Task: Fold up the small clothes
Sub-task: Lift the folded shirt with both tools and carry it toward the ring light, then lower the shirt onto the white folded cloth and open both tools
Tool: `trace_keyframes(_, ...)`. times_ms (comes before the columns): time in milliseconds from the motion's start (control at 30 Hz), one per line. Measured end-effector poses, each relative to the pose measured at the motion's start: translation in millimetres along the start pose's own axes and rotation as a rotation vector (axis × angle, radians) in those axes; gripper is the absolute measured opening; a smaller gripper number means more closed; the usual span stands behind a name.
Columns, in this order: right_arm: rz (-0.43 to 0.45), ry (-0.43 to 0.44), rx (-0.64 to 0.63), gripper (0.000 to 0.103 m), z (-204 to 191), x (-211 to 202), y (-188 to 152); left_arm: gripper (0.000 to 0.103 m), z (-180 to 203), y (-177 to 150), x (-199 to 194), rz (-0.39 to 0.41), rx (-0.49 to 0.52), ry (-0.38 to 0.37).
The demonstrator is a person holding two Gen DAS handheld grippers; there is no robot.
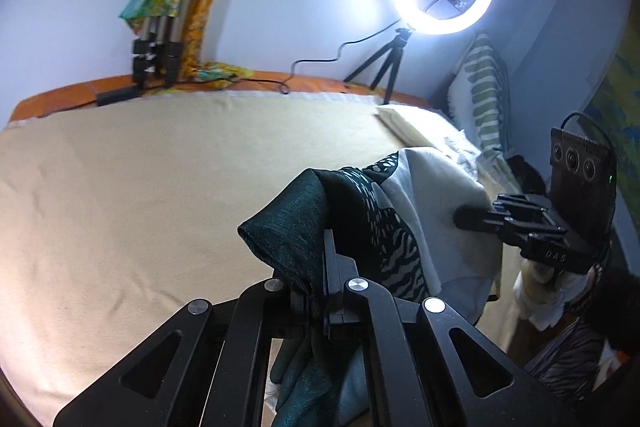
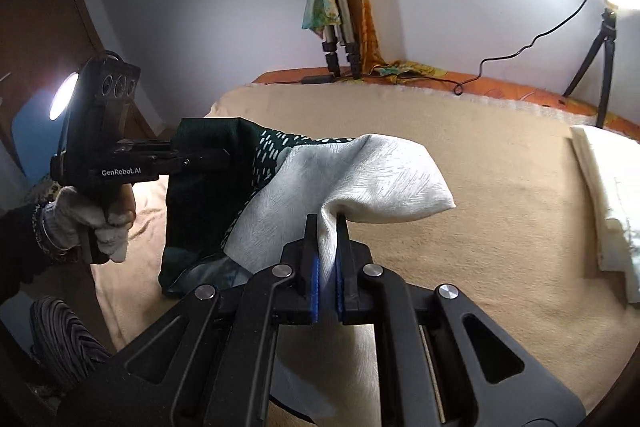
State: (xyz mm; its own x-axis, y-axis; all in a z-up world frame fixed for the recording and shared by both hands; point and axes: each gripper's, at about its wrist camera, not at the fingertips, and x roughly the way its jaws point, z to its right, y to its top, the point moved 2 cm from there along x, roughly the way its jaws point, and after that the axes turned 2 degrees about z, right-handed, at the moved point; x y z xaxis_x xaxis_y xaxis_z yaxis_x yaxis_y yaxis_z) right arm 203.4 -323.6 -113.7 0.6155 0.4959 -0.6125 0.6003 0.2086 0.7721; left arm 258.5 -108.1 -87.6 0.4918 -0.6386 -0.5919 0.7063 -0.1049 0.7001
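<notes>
right tongs [image 2: 327,227] pinching cloth [image 2: 376,183], beige blanket [image 2: 500,195]

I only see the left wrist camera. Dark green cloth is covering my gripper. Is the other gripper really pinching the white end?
Observer: Yes. The right gripper is shut on the white textured end of the green-and-white patterned cloth, which bunches up between blue pads.
Operator: Is my left gripper pinching too?
Observer: Yes. The left gripper is shut on the dark green end.
Operator: Does the cloth touch the bed?
Observer: The cloth hangs between both grippers, above the beige blanket; its lowest edge is hidden.
</notes>
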Motion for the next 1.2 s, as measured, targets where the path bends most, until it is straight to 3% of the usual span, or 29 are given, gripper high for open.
trace_keyframes(400,0.111,-0.119,0.005,0.007,56.7,-88.4,3.7,0.002,88.7,46.0,57.4,0.012,0.062,-0.099)
trace_keyframes(733,0.175,-0.271,0.035,0.007,163.7,-161.9,13.9,0.002,173.8,105.2,150.2,0.035,0.097,-0.196)
trace_keyframes(900,0.175,-0.365,0.023,0.007,234.3,-175.7,31.2,0.002,198.8,134.2,204.4,0.041,0.076,-0.226)
trace_keyframes(1067,0.178,-0.409,0.075,0.007,308.0,-176.1,33.4,0.002,204.1,149.4,264.7,0.016,0.052,-0.2)
trace_keyframes(1200,0.149,-0.431,0.108,0.007,354.4,-160.0,21.3,0.002,201.4,152.9,304.9,0.002,0.059,-0.128)
